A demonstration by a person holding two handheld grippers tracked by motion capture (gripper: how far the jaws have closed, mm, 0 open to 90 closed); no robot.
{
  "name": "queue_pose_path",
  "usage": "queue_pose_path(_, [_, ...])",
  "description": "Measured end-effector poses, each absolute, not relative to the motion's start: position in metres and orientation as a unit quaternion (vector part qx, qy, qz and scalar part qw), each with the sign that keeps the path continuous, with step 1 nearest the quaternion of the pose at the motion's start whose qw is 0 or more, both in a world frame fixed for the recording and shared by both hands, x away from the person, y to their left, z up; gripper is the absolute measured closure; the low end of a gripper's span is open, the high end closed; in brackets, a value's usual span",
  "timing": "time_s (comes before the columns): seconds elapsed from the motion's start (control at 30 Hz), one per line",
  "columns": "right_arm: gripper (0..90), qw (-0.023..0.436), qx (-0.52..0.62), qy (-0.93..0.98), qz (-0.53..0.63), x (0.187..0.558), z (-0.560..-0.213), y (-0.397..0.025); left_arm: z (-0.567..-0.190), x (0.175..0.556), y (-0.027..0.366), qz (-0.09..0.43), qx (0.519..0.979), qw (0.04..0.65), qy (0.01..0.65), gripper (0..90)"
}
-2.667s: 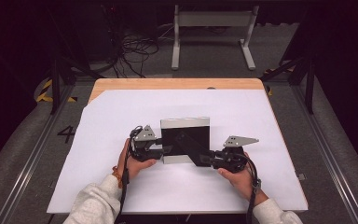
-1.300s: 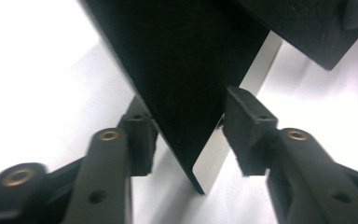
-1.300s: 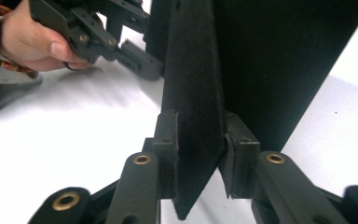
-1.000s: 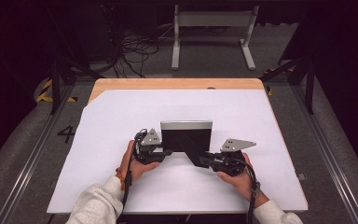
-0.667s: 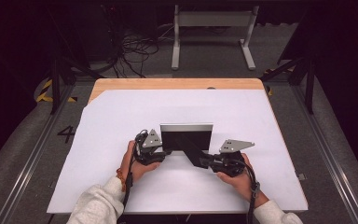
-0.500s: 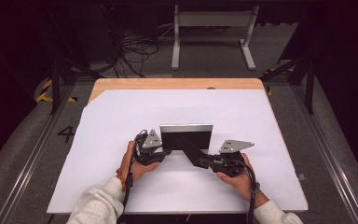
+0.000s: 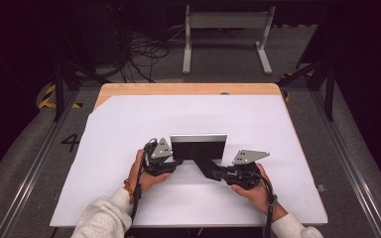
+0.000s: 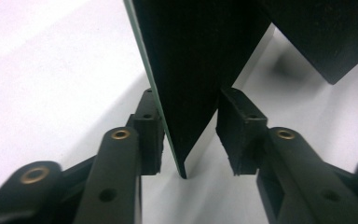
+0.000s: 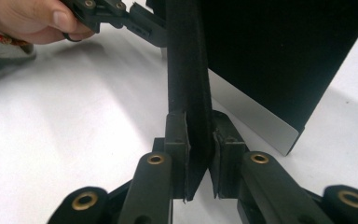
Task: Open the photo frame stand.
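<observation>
I have both tongs at a black picture frame (image 7: pixel 198 146) that stands upright near the middle of the white surface (image 7: pixel 129 124), slightly toward my side. From the high view its top edge shows as a thin light strip, and a black stand leg (image 7: pixel 204 163) runs out from its back toward my right hand.

My right tongs (image 7: pixel 217 173) are closed on that stand leg. In the right gripper view the leg (image 9: pixel 189 93) rises as a narrow black strip between the two jaws, and both pads (image 9: pixel 176 140) press against its sides with no gap. Behind it, the dark back panel of the frame (image 9: pixel 279 56) fills the upper right, with a pale edge along its bottom where it meets the surface.

My left tongs (image 7: pixel 174 161) sit at the frame's left end. In the left gripper view the frame's corner (image 8: pixel 191 70) comes down to a point between the jaws. The left-hand pad (image 8: pixel 149 121) lies just beside the frame's greenish edge, while the right-hand pad stands apart from the black face, so these tongs are open around the corner, not clamped.

My left hand (image 7: pixel 146 173) shows in the right gripper view as well, with the left tongs (image 9: pixel 140 23) reaching toward the frame's far end.
</observation>
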State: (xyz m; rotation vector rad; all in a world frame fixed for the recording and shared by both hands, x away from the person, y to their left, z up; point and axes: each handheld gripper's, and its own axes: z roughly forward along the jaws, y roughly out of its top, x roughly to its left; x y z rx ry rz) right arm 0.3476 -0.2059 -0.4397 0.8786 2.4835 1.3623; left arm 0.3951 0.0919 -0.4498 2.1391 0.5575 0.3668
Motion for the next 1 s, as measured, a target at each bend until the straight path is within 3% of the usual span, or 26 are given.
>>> queue_pose_path(0.23, [80.7, 0.090, 0.294, 0.838, 0.450, 0.3454, -0.4412, -0.2052, -0.4468, 0.3989, 0.0927, 0.143, 0.849, 0.455, 0.229, 45.9])
queue_pose_path(0.37, [80.9, 0.093, 0.292, 0.840, 0.447, 0.3438, -0.4417, -0.2046, -0.4447, 0.4008, 0.0921, 0.137, 0.847, 0.462, 0.225, 43.2])
queue_pose_path(0.43, [80.8, 0.094, 0.292, 0.840, 0.447, 0.3432, -0.4418, -0.2044, -0.4450, 0.4011, 0.0901, 0.135, 0.849, 0.462, 0.218, 44.3])
queue_pose_path(0.63, [80.9, 0.097, 0.294, 0.839, 0.447, 0.3417, -0.4420, -0.2041, -0.4463, 0.3991, 0.0869, 0.132, 0.859, 0.455, 0.196, 60.0])
queue_pose_path(1.0, [80.8, 0.098, 0.295, 0.838, 0.448, 0.3411, -0.4418, -0.2037, -0.4488, 0.3970, 0.0864, 0.147, 0.858, 0.454, 0.190, 60.9])
